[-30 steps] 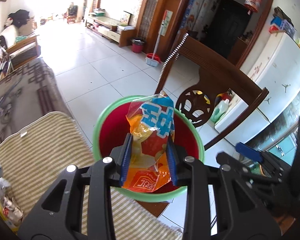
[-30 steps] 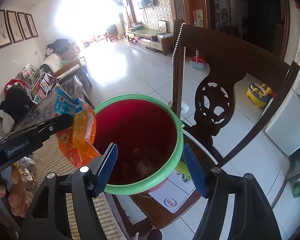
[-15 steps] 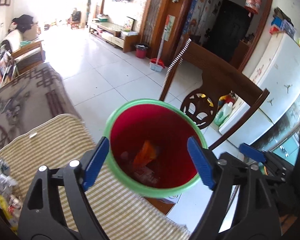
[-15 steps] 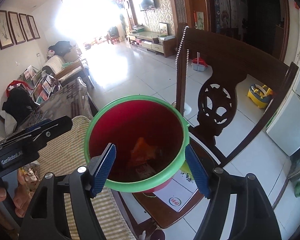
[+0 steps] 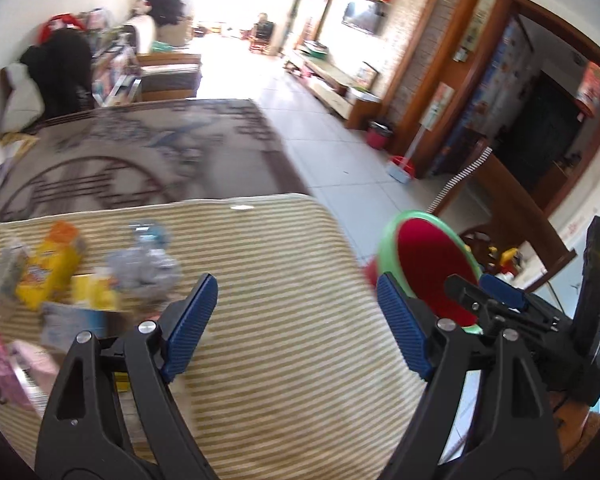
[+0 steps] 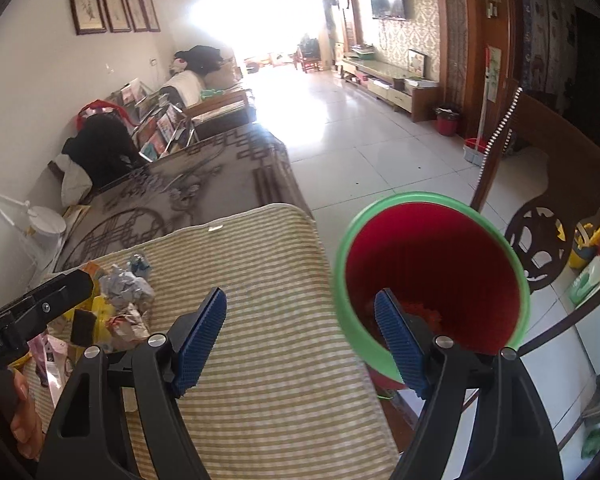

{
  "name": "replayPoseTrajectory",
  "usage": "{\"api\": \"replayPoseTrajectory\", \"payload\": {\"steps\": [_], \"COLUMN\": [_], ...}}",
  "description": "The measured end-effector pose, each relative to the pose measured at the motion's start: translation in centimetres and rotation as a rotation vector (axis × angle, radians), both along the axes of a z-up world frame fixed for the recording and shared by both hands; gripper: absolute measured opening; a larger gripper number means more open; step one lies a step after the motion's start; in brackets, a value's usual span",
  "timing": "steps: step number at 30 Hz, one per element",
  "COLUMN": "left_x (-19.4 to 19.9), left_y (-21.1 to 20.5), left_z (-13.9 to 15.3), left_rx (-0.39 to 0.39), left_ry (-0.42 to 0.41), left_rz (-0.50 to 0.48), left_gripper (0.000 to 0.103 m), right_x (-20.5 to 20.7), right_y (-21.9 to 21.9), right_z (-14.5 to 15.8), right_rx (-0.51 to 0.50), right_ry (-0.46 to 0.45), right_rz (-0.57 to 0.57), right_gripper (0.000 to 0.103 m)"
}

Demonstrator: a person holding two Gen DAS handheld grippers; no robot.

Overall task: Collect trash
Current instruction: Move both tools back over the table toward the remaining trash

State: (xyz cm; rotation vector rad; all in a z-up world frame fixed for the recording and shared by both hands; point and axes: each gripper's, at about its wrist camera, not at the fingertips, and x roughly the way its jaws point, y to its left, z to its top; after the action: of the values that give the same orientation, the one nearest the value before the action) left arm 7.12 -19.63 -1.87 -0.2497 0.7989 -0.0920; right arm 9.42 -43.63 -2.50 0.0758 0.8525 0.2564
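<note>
Yellow wrapper (image 5: 46,272) among blurred trash on the striped mat (image 5: 284,280), lettering unreadable.

The left tongs (image 5: 296,332) are wide apart with nothing between the blue pads (image 5: 190,322), and they point obliquely down. The right tongs (image 6: 300,340) also point obliquely down; their jaws have just been opening and hold nothing. In the right wrist view the left tongs (image 6: 40,304) appear at the left edge, with the person's fingers (image 6: 24,420) on the handle.
</note>
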Motion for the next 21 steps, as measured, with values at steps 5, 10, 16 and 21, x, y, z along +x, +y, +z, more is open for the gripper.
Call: {"api": "replayPoseTrajectory", "payload": {"steps": [5, 10, 16, 21], "left_x": [-2.7, -5.4, -9.0, -10.7], "left_y": [6.6, 13.0, 20.9, 26.4], "left_z": [-0.2, -1.4, -3.2, -6.7], "left_rx": [0.002, 0.016, 0.058, 0.059], "left_ry": [-0.003, 0.034, 0.096, 0.2], "left_rz": [0.083, 0.162, 0.267, 0.383], "left_gripper": [0.079, 0.079, 0.079, 0.079], "right_x": [-1.0, -2.5, -4.4, -6.1], "right_y": [5.7, 11.4, 18.1, 22.1], "right_z": [-0.3, -0.2, -0.3, -0.8], "right_rx": [-0.011, -0.019, -0.012, -0.026], "right_ry": [0.007, 0.011, 0.022, 0.039], "right_rz": [0.054, 0.094, 0.168, 0.226], "right_gripper": [0.074, 0.074, 0.074, 0.074]}}
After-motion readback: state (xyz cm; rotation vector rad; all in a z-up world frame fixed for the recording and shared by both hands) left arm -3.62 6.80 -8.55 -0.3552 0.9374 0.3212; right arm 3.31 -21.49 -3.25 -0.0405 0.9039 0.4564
